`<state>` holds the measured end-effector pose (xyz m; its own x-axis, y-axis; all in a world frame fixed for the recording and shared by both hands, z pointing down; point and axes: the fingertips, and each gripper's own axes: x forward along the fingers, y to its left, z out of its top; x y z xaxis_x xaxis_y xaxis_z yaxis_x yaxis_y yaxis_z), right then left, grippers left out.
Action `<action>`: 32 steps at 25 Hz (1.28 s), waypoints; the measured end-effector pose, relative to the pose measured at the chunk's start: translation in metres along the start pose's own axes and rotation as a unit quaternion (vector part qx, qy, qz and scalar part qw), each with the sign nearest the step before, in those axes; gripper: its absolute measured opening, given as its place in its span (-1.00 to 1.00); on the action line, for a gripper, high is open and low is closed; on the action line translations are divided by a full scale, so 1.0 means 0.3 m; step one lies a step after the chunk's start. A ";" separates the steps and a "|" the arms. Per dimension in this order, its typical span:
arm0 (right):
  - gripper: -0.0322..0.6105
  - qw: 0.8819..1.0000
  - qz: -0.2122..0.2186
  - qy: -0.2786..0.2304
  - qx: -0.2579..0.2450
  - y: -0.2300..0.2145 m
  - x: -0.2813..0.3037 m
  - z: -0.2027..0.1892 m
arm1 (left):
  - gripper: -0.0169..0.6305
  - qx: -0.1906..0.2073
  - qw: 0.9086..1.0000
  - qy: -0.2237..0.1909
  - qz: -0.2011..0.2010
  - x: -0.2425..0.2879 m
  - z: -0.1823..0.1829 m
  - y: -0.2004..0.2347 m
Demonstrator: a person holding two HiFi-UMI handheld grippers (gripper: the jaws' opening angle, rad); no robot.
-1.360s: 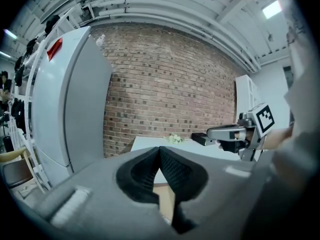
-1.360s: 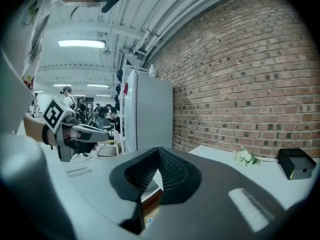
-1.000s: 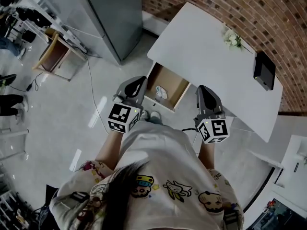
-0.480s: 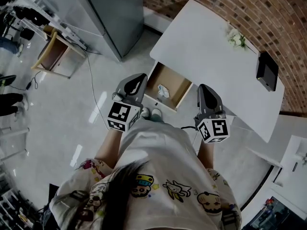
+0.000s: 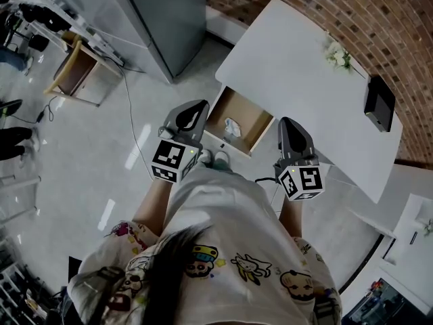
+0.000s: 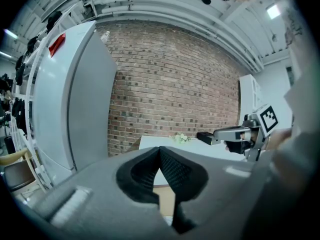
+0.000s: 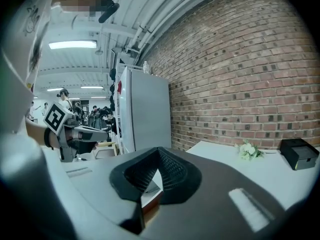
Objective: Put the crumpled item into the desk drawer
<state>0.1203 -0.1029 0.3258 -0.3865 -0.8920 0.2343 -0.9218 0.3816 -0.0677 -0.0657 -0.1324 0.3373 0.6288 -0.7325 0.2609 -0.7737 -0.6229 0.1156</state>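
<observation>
Head view: the desk drawer point(image 5: 252, 141) stands pulled open from the white desk point(image 5: 298, 66). The crumpled item point(image 5: 232, 127) lies inside it on the drawer floor. The left gripper point(image 5: 198, 107) and right gripper point(image 5: 287, 123) flank the drawer, both clear of the item.

Left gripper view: jaws closed tip to tip, nothing between them.

Right gripper view: jaws likewise closed, empty.

Brick wall point(image 5: 304, 2), grey flr point(image 5: 101, 161), cabinet point(image 5: 162, 19)
</observation>
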 end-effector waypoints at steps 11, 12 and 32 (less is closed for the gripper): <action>-0.87 1.000 0.005 0.003 0.005 0.025 -0.008 -0.010 | -0.95 -0.001 1.000 0.000 0.003 -0.016 -0.011 -0.005; -0.87 1.000 0.005 0.004 0.006 0.024 -0.011 -0.013 | -0.95 -0.001 1.000 0.000 0.004 -0.018 -0.013 -0.007; -0.87 1.000 0.008 0.008 0.010 0.051 -0.073 -0.043 | -0.95 0.002 1.000 -0.007 -0.020 -0.062 -0.035 -0.027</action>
<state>0.1151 -0.0745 0.3323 -0.4002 -0.8818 0.2494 -0.9163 0.3902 -0.0906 -0.0719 -0.1109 0.3415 0.6610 -0.7102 0.2422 -0.7469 -0.6538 0.1212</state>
